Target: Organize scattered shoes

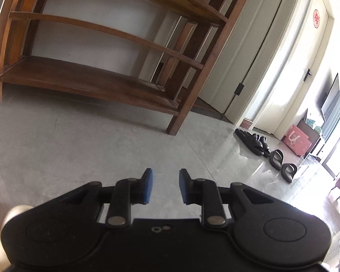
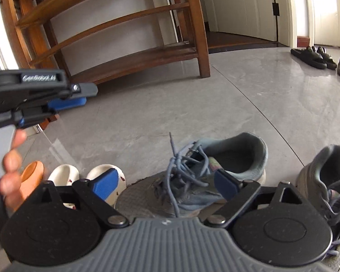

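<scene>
In the right wrist view my right gripper (image 2: 167, 183) is open, its blue pads on either side of a grey-blue laced sneaker (image 2: 192, 179) lying on the floor, not gripping it. A second matching sneaker (image 2: 326, 181) stands at the right edge. White slippers (image 2: 104, 176) and an orange slipper (image 2: 31, 172) lie to the left. My left gripper (image 2: 77, 97) shows side-on at the left, hand-held above the floor. In the left wrist view the left gripper (image 1: 165, 185) is open and empty, facing the wooden shoe rack (image 1: 102, 81).
The wooden rack (image 2: 129, 59) has bare shelves and stands against the white wall. Several black slippers (image 1: 265, 149) lie by the doorway, also in the right wrist view (image 2: 315, 56). A pink bag (image 1: 297, 140) sits farther right. Grey tile floor (image 1: 79, 140) lies between.
</scene>
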`<state>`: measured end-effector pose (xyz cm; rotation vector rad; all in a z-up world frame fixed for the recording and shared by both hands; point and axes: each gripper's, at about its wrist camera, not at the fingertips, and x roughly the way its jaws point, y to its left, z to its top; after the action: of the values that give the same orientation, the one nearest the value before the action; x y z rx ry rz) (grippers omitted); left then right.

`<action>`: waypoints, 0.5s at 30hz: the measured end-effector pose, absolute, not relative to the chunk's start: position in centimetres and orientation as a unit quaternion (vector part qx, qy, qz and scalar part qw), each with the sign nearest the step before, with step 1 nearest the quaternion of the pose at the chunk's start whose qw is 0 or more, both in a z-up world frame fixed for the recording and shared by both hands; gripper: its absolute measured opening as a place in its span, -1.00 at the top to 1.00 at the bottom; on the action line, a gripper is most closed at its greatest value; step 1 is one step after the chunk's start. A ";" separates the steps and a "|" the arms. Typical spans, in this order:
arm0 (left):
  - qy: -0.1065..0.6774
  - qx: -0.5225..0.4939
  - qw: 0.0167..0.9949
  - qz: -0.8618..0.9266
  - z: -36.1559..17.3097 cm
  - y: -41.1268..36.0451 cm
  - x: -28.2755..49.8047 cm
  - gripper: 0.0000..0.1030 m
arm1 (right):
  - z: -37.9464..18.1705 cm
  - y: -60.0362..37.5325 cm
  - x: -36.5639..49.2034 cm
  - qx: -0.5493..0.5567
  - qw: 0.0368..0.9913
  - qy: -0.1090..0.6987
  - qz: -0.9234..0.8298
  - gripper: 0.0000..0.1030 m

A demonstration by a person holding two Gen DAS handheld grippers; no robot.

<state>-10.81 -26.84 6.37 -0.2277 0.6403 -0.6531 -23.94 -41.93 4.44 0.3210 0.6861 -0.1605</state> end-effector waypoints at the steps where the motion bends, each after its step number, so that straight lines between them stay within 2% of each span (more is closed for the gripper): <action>1: 0.311 -0.106 0.890 -0.317 6.2 -26.6 -10.8 0.51 | 4.5 -41.7 -23.7 0.151 0.927 0.334 -0.072 -0.79; 3: 0.316 -0.099 0.887 -0.321 5.9 -26.1 -10.9 0.51 | 4.6 -40.4 -22.8 0.126 0.931 0.340 -0.045 -0.54; 5: 0.321 -0.097 0.885 -0.322 5.7 -25.7 -10.8 0.49 | 4.3 -39.9 -21.9 0.119 0.929 0.348 -0.036 -0.39; 12: 0.329 -0.104 0.883 -0.318 5.1 -24.3 -10.6 0.40 | 4.5 -39.9 -20.8 0.064 0.930 0.345 -0.105 -0.38; 15: 0.336 -0.110 0.880 -0.318 4.7 -24.2 -10.5 0.38 | 3.3 -40.5 -20.2 0.036 0.920 0.373 -0.114 -0.39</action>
<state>-10.50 -24.20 4.72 -0.2289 0.7010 -0.6634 -20.19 -40.51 3.35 0.0732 0.7656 -0.2332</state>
